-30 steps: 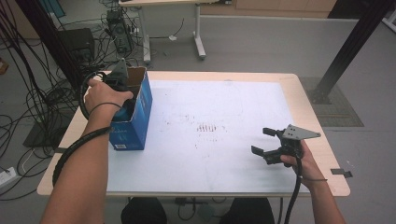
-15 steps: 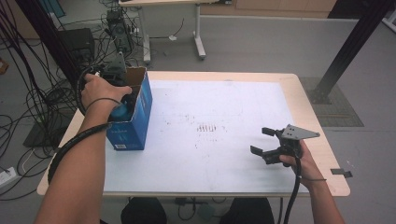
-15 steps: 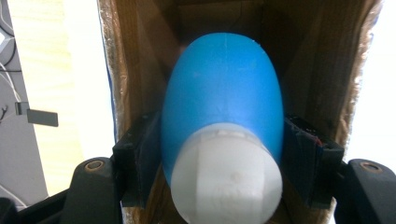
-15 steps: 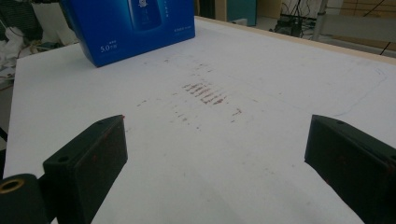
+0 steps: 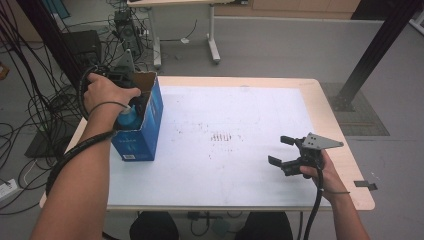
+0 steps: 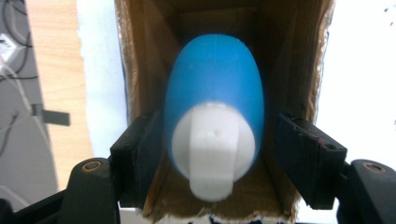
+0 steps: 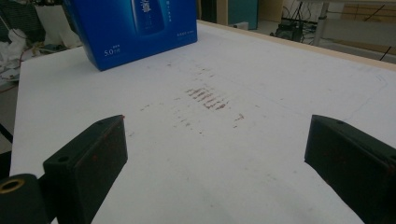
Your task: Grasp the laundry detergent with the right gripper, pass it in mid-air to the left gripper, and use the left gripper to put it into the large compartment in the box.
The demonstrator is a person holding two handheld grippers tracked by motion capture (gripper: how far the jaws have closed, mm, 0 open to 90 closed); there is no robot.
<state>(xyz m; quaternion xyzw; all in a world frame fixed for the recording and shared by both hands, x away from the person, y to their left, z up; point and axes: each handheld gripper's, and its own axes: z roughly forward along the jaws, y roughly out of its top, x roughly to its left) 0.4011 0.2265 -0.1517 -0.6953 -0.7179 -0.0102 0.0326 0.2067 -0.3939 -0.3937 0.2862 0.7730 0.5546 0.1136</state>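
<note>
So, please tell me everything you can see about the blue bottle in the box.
The blue bottle looks like smooth plastic, with an oval body and a white cap. It stands inside the open blue cardboard box at the table's left side, cap end towards the left gripper. The black jaws, which have just been opening, flank its top; a gap shows at one pad, so it looks released.

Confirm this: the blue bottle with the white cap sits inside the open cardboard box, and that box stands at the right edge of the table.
Not quite. The blue bottle is inside the open box, but the box stands near the left edge of the table, as the high view shows.
</note>
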